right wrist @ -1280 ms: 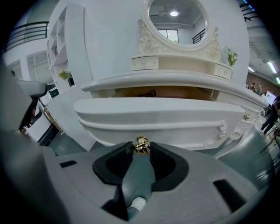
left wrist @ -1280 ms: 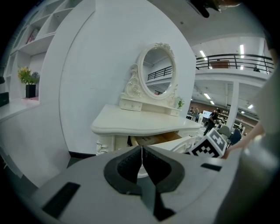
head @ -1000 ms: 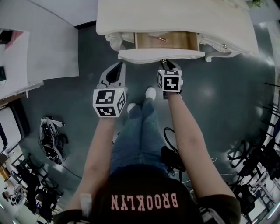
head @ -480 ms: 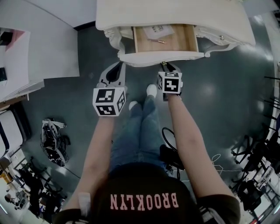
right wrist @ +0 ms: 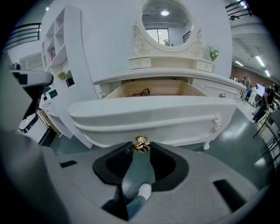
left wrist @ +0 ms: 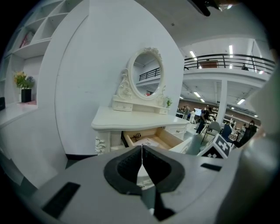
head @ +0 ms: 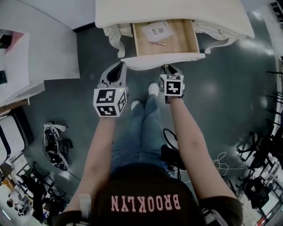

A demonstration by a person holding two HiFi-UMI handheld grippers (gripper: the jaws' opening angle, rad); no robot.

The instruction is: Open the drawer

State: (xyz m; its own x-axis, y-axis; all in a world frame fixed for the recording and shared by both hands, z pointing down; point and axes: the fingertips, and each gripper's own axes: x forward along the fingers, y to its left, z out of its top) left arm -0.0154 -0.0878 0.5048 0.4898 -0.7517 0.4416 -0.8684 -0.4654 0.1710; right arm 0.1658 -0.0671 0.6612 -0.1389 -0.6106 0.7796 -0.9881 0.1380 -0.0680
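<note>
Plainly, the drawer (head: 177, 42) stands pulled well out from under the white surface (head: 177, 11). Its curved front (head: 146, 62) hangs over the grey floor (head: 221, 88), just ahead of the person's shoe (head: 152, 91). The right gripper (head: 170, 69) is clamped on the gold knob (right wrist: 140, 143) at the middle of that front. The left gripper (head: 118, 70) hangs near the front's left end, apart from it, jaws pressed together on nothing. Bare floor opens to the right of the drawer, and a white shelving unit (head: 48, 48) stands off to the left. A paper sheet (head: 157, 30) and a thin small item (head: 160, 43) lie inside the drawer; what the item is cannot be made out. The drawer's back is cut off under the surface's edge.
</note>
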